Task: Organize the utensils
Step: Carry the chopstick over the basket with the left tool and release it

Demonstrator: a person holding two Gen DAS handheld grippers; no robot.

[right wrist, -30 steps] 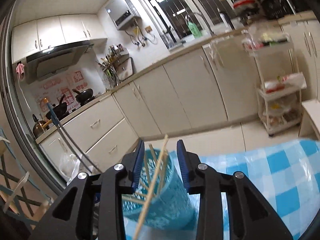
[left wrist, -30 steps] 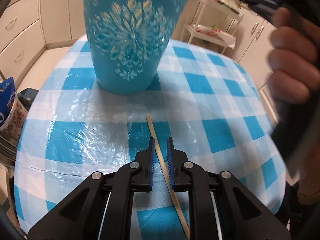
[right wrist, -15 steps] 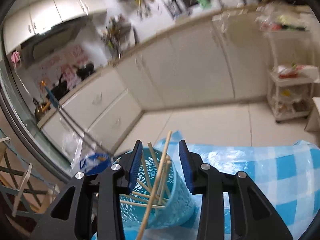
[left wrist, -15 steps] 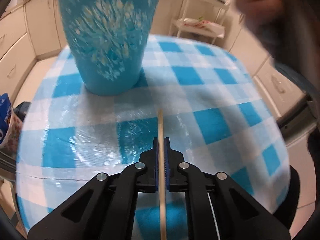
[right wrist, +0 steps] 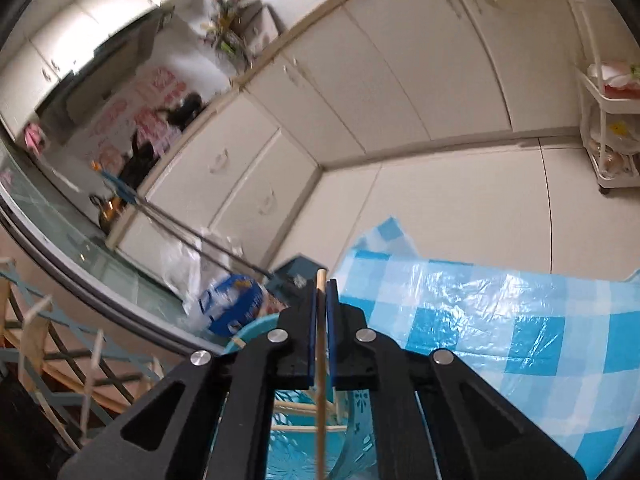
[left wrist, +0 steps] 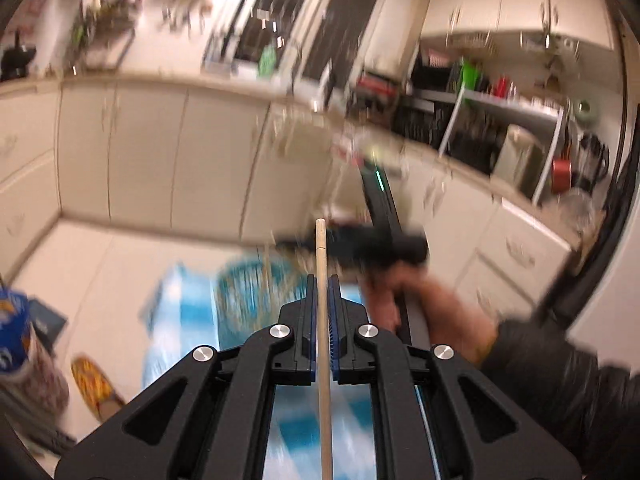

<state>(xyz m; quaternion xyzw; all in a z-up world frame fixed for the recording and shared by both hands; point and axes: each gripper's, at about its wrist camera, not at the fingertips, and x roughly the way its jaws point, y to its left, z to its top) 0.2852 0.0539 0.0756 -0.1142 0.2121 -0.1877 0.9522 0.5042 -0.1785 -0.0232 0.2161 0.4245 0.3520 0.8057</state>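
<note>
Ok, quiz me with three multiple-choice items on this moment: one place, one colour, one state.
1. Where is the basket in the right wrist view?
A. below the right gripper
B. on the floor
C. on the white cart

2. What colours is the tablecloth?
A. red and white
B. blue and white
C. plain green

3. What is the left gripper doing?
A. wide open, empty
B. shut on a chopstick
C. shut on a spoon

Answers: 1 A, its rim and sticks show under the fingers. 2 B, checked squares. 3 B, the stick runs between the closed pads.
</note>
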